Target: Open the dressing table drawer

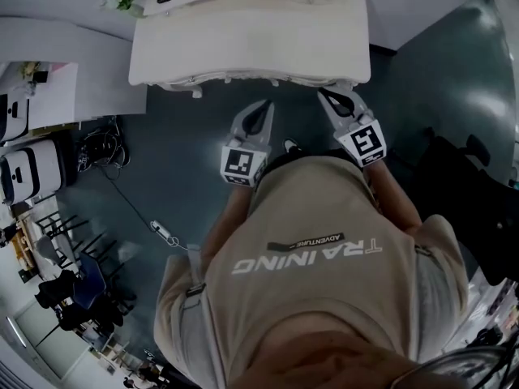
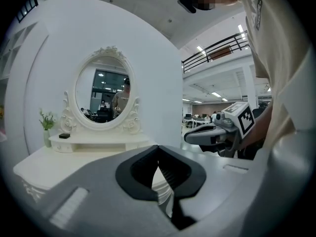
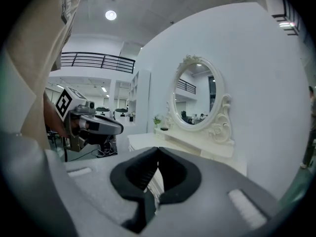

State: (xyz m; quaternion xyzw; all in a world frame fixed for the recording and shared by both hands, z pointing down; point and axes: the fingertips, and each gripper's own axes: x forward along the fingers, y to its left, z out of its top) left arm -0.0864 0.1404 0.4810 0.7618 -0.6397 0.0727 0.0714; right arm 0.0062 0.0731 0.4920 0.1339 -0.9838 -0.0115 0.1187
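Approach phase here, nothing opened yet: the person stands square in front of the white dressing table [image 1: 243, 47], and both tools hang just short of its front edge without touching it. The left claw [image 1: 265, 105] is pinched fully together with nothing in it, and its own view confirms that, dark pads meeting tip to tip. The right claw [image 1: 325, 95] is the same, clamped tight and empty, level with its partner and a little nearer the dressing table's right corner. The drawer itself sits under that scalloped front edge, and no view shows a handle clearly, so I cannot tell which claw is better placed. My read is that the next move calls for spreading one claw, dropping it below the dressing table's top to find the pull, then drawing straight back. On the dressing table's far side stand an oval mirror [image 2: 102, 93] in a carved frame, a small green plant [image 2: 47, 120] and a little dark box [image 2: 64, 136]. A plain white wall backs it, dark floor [image 1: 162, 152] lies in front with a cable [image 1: 130, 201] trailing left, and an open hall with a railed balcony [image 2: 222, 46] stretches beyond.
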